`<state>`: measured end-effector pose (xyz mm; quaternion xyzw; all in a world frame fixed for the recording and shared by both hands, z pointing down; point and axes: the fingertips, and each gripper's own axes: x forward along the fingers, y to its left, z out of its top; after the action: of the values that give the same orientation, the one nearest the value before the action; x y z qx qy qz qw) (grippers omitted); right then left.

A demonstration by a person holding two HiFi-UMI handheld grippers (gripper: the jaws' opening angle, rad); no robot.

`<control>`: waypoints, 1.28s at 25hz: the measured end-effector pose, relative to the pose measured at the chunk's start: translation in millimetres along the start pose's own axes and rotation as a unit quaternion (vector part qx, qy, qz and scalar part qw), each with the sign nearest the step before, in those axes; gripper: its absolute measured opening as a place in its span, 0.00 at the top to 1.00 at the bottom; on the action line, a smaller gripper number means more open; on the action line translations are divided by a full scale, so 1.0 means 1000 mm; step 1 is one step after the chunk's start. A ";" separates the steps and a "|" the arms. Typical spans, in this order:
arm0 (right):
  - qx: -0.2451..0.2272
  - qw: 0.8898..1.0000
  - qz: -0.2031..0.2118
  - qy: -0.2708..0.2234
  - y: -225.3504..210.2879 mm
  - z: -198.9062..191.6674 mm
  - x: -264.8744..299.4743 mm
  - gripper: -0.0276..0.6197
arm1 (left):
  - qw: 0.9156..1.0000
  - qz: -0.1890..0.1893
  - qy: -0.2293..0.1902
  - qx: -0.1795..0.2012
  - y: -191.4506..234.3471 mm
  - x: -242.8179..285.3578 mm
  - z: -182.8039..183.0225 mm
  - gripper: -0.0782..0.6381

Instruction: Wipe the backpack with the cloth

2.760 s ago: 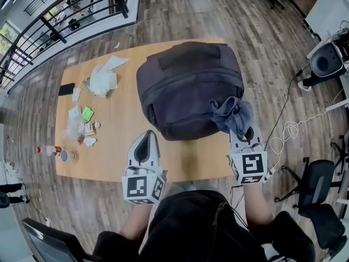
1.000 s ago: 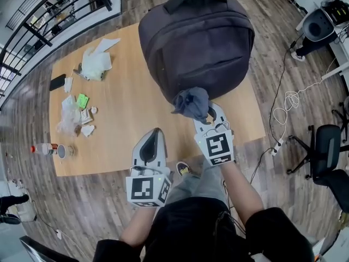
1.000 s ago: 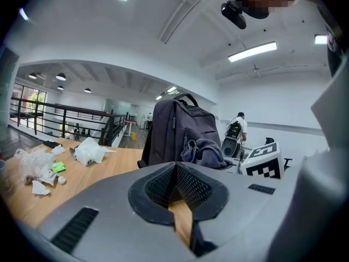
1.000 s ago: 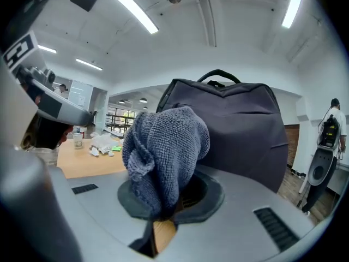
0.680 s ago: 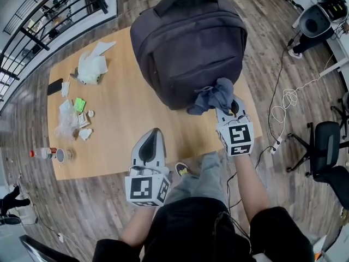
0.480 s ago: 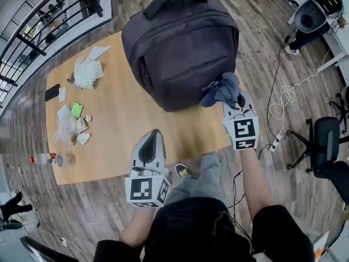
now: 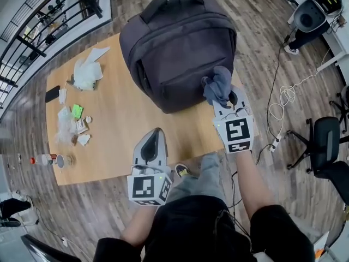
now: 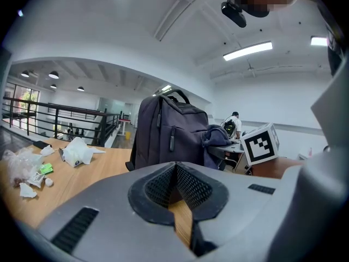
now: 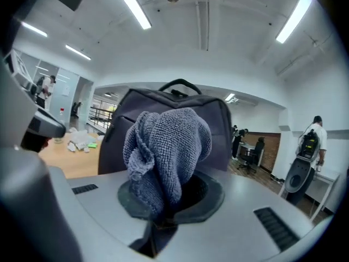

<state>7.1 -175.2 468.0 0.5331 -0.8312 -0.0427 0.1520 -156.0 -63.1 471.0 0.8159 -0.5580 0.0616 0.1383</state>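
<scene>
Backpack (image 7: pixel 174 42) upright on table (image 7: pixel 117 121), cloth (image 7: pixel 217 85) at its side

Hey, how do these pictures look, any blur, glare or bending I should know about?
Head view: sharp and evenly lit, though the wide lens bows the table edges. Left gripper view: backpack crisp, corners darkened to black. Right gripper view: cloth sharp up close, ceiling lights bright but without flare.

The head view looks steeply down over the table (image 7: pixel 120 141). Both gripper views sit low, near table height — all three share the backpack (image 7: pixel 180 48).
</scene>
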 end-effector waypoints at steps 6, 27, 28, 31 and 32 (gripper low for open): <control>0.022 0.999 0.041 -0.025 0.074 0.024 0.006 0.89 | 1.000 0.012 0.000 -0.010 0.009 -0.007 -0.003 0.87; 0.008 0.990 0.141 0.029 0.152 -0.090 0.029 0.89 | 0.999 0.023 0.029 -0.005 0.026 -0.019 -0.029 0.87; 0.005 0.989 0.142 0.031 0.147 -0.094 0.028 0.89 | 0.999 0.021 0.031 -0.005 0.025 -0.017 -0.030 0.87; 0.009 0.991 0.123 0.049 0.126 -0.111 0.027 0.89 | 0.999 0.015 0.034 -0.006 0.020 -0.011 -0.034 0.87; 0.018 0.992 0.107 0.060 0.115 -0.119 0.028 0.89 | 0.999 0.012 0.035 -0.006 0.017 -0.009 -0.034 0.87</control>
<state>-68.4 -140.0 613.7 0.4451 -0.8736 0.0204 0.1956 -173.5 -51.1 504.0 0.8055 -0.5630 0.0891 0.1618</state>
